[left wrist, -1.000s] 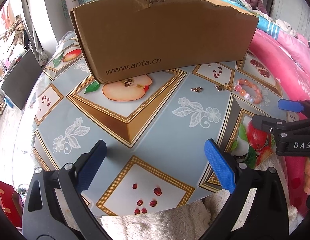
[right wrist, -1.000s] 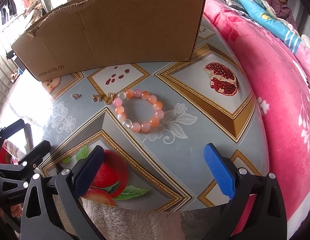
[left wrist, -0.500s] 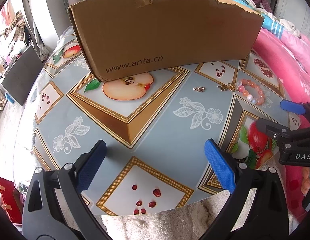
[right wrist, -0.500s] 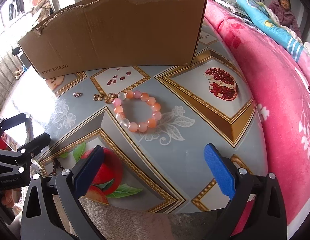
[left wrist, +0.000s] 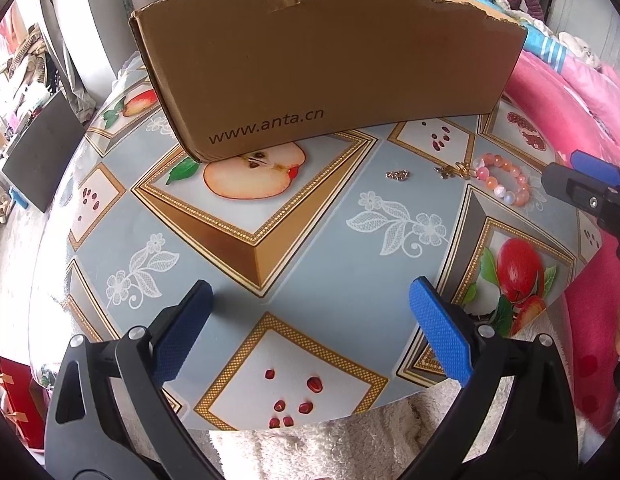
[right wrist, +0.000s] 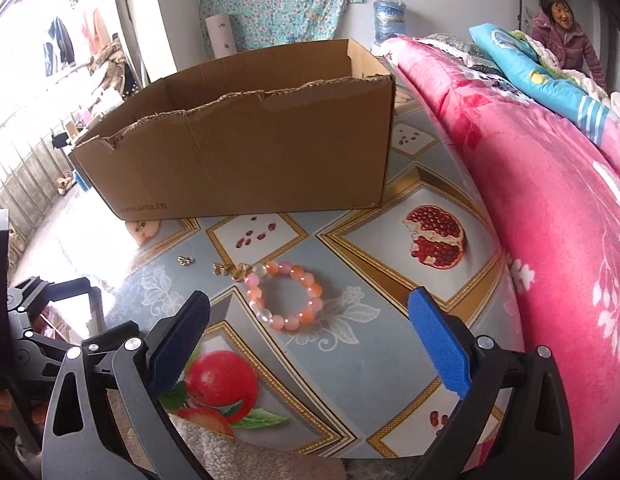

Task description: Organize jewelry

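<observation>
A pink and orange bead bracelet (right wrist: 286,295) lies on the fruit-patterned table (right wrist: 390,272), just ahead of my open right gripper (right wrist: 310,344). A small gold charm (right wrist: 234,270) touches its left side, and a tiny silver piece (right wrist: 185,260) sits further left. In the left wrist view the bracelet (left wrist: 504,184), gold charm (left wrist: 454,170) and silver piece (left wrist: 398,175) lie at the far right. My left gripper (left wrist: 310,332) hangs open over the table's near edge, nothing between its fingers. An open brown cardboard box (right wrist: 245,160) stands behind the jewelry; the box (left wrist: 330,60) fills the back of the left view.
A pink blanket (right wrist: 530,200) on a bed borders the table's right side. A person (right wrist: 562,20) sits at the far back right. White fleece cloth (left wrist: 330,440) lies under the left gripper. The right gripper's arm (left wrist: 582,188) juts in at the left view's right edge.
Both grippers have risen and pulled back; the right view now looks over the box rim into its inside. The jewelry has not moved. Both stay open.
</observation>
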`<action>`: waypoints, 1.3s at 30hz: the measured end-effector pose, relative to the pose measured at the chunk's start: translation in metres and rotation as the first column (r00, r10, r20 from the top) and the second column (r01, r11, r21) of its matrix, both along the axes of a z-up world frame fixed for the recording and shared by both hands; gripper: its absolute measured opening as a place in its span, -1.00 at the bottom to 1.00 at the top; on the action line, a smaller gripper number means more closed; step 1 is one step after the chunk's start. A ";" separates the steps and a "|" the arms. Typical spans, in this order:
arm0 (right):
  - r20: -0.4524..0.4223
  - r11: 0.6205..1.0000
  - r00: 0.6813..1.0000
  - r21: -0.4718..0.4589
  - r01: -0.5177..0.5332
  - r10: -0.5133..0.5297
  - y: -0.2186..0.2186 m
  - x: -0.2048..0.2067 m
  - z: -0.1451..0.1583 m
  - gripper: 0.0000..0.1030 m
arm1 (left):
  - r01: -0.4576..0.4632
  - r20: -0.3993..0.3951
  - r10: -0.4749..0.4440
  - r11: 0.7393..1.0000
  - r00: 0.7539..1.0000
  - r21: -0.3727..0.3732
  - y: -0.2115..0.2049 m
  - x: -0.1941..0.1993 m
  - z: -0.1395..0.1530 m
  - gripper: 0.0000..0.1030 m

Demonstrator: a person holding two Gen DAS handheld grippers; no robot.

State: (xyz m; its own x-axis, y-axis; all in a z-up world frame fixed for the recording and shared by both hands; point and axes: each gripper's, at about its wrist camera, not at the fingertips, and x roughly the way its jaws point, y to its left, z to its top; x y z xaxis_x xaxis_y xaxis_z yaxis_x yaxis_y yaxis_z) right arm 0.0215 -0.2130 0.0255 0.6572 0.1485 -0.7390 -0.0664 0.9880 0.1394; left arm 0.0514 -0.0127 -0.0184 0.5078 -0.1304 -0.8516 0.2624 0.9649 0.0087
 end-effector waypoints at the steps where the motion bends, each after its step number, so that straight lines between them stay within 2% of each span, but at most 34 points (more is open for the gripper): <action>1: 0.012 1.000 1.000 0.015 -0.014 0.014 0.000 0.001 0.001 0.87 | 0.000 0.008 0.000 1.000 1.000 0.000 0.000 -0.003 0.000 0.86; 5: 0.071 0.997 0.997 0.064 -0.033 0.029 -0.002 -0.005 0.008 0.87 | 0.024 0.034 -0.023 1.000 0.999 -0.003 -0.001 -0.008 -0.001 0.87; 7: 0.097 0.991 0.995 0.122 -0.046 0.034 -0.008 -0.010 0.006 0.87 | 0.033 0.047 -0.032 0.999 0.998 -0.009 -0.001 -0.011 -0.001 0.86; 9: 0.090 0.983 0.995 0.174 -0.065 0.050 -0.012 -0.010 -0.002 0.87 | 0.037 0.062 -0.036 0.999 0.997 -0.011 -0.001 -0.014 -0.001 0.86; 11: 0.055 0.979 0.996 0.188 -0.077 0.068 -0.013 -0.004 -0.011 0.75 | 0.051 0.083 -0.050 0.999 0.995 -0.013 -0.003 -0.017 0.002 0.82; 13: 0.042 0.979 0.996 0.186 -0.085 0.079 -0.012 0.003 -0.014 0.66 | 0.072 0.117 -0.069 0.997 0.991 -0.024 -0.005 -0.018 0.006 0.63; 14: 0.044 0.977 0.995 0.193 -0.092 0.085 -0.012 0.006 -0.014 0.63 | 0.081 0.128 -0.076 0.996 0.989 -0.036 -0.005 -0.017 0.009 0.46; 18: 0.069 0.967 0.993 0.229 -0.109 0.095 -0.012 0.013 -0.010 0.45 | 0.129 0.148 -0.113 0.986 0.983 -0.105 -0.011 -0.006 0.019 0.12; 23: 0.072 0.966 0.993 0.234 -0.109 0.094 -0.010 0.011 -0.011 0.43 | 0.203 0.159 -0.183 0.971 0.970 -0.124 -0.031 0.010 0.023 -0.23; 27: 0.066 0.969 0.994 0.223 -0.103 0.091 -0.009 0.012 -0.013 0.40 | 0.212 0.149 -0.196 0.972 0.969 -0.104 -0.044 0.024 0.017 -0.56; 30: 0.066 0.970 0.994 0.219 -0.100 0.088 -0.009 0.011 -0.011 0.32 | 0.220 0.121 -0.208 0.971 0.971 -0.096 -0.049 0.031 0.010 -0.73; 34: 0.079 0.977 0.993 0.186 -0.106 0.092 -0.008 0.007 -0.006 0.23 | 0.234 0.152 -0.225 0.971 0.962 -0.044 -0.055 0.028 0.006 -0.78; 36: 0.086 0.977 0.991 0.182 -0.113 0.098 -0.007 0.004 -0.004 0.17 | 0.231 0.157 -0.222 0.972 0.962 -0.048 -0.054 0.029 0.005 -0.93; 39: 0.084 0.979 0.990 0.164 -0.124 0.111 -0.002 0.000 -0.001 0.06 | 0.226 0.155 -0.213 0.971 0.965 -0.073 -0.051 0.032 0.005 -0.95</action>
State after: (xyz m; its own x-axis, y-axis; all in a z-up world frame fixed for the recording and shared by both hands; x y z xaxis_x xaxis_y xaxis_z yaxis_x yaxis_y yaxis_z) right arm 0.0219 -0.2147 0.0245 0.6800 0.3456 -0.6466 -0.1969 0.9356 0.2930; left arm 0.0830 -0.0632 -0.0130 0.5752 -0.3244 -0.7509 0.4699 0.8825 -0.0213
